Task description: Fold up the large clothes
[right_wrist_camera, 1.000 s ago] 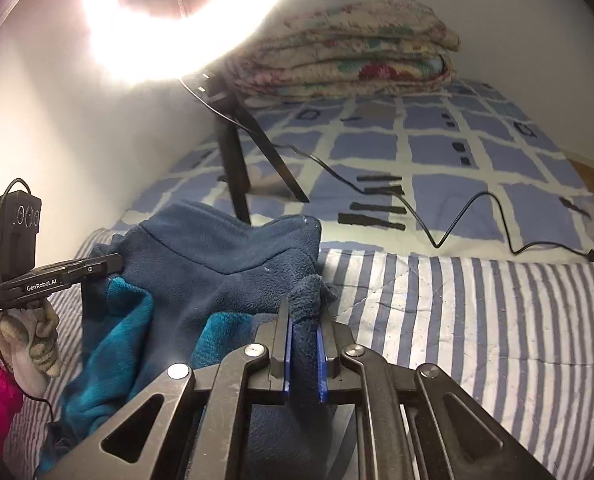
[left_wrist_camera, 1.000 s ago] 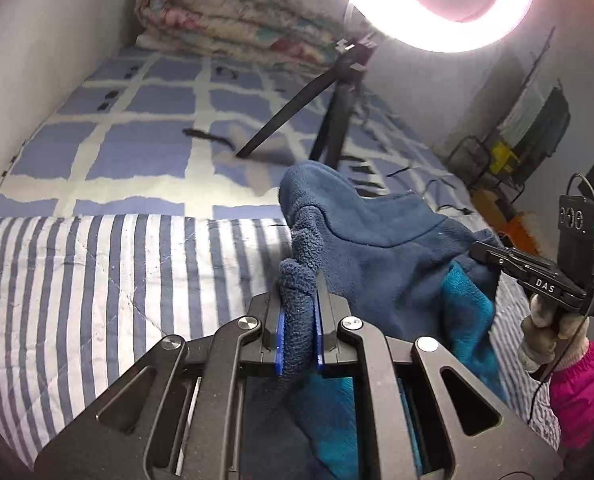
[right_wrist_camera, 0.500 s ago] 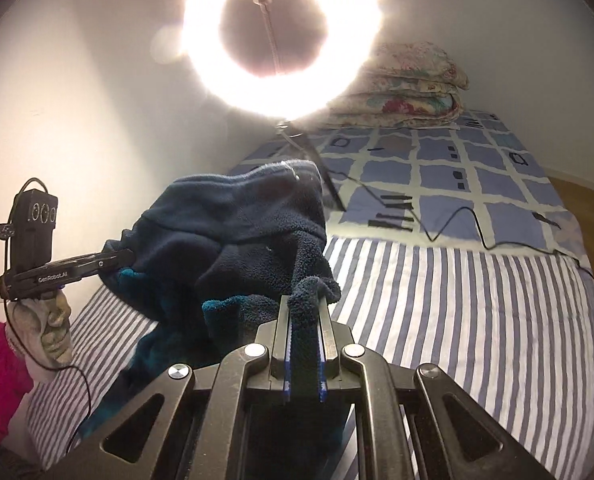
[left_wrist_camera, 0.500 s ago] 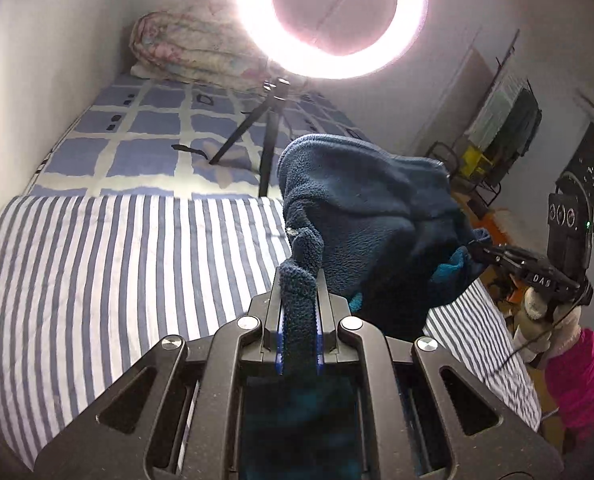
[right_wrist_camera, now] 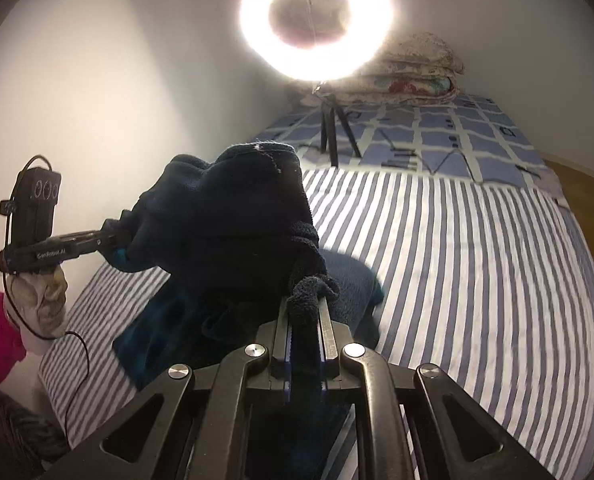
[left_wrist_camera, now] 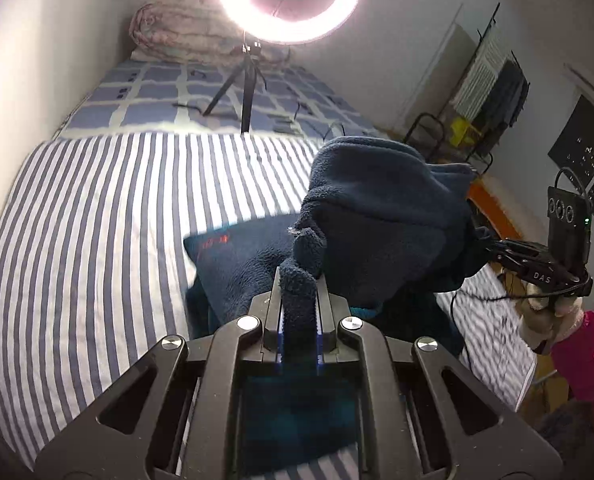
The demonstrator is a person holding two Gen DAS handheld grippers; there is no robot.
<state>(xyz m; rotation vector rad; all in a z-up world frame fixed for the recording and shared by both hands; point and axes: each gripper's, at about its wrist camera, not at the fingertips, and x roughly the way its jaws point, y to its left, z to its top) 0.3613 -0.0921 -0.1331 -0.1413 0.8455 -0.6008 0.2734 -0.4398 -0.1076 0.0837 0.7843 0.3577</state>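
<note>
A dark navy fleece garment (left_wrist_camera: 381,216) with a teal inner side hangs in the air between my two grippers, above the striped bed sheet (left_wrist_camera: 97,220). My left gripper (left_wrist_camera: 299,300) is shut on one bunched edge of it. My right gripper (right_wrist_camera: 307,316) is shut on another edge; it also shows in the left wrist view (left_wrist_camera: 481,244) at the right. The left gripper shows in the right wrist view (right_wrist_camera: 115,238). The garment's lower part (left_wrist_camera: 241,256) trails down onto the sheet. The fleece (right_wrist_camera: 237,216) hides the bed's near edge.
A ring light (left_wrist_camera: 289,0) on a tripod (left_wrist_camera: 245,92) stands on the blue checked bedding (left_wrist_camera: 145,92) beyond the stripes. A folded floral quilt (right_wrist_camera: 417,72) lies at the head of the bed. A clothes rack (left_wrist_camera: 493,92) and chair stand right of the bed.
Both grippers have risen and pulled back, lifting the fleece off the sheet. Much more of the striped sheet shows below, and the garment now hangs with its lower part trailing.
</note>
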